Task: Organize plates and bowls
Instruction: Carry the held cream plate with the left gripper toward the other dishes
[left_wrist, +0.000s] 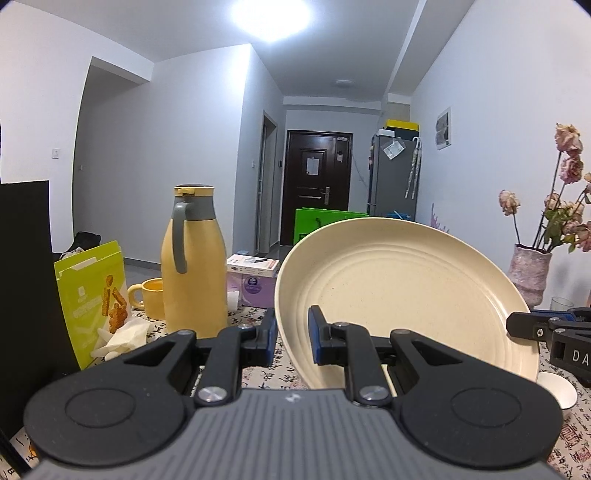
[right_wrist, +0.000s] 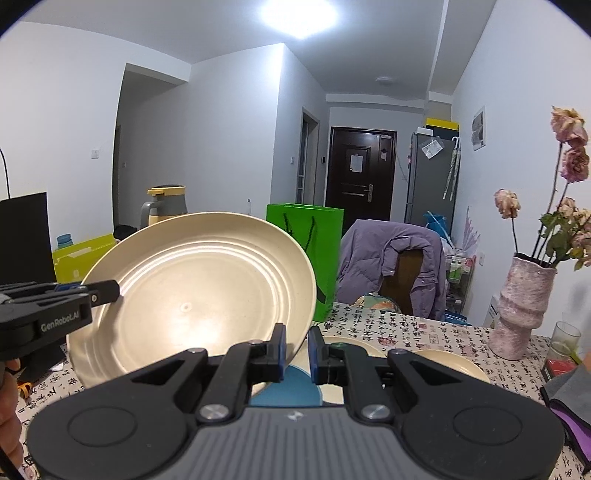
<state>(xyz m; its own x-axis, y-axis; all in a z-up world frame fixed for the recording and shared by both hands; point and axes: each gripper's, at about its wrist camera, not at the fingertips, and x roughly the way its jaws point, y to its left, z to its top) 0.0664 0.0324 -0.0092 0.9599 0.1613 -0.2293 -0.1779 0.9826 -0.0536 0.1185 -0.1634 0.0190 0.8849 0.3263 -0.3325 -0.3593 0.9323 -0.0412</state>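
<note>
Cream plate (left_wrist: 399, 295): lifted clear above counter (right_wrist: 406, 328), tilted. Left tool (left_wrist: 293, 341) clenched on its 9 o'clock rim; right tool (right_wrist: 295, 354) clenched on its 3 o'clock rim.

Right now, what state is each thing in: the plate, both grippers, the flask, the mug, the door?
Cream plate: lifted off the table, tilted, gripped at two edges.
Left gripper: shut on the plate rim.
Right gripper: shut on the plate rim.
Yellow flask: upright, lid on.
Yellow mug: upright.
Dark door: closed.
</note>
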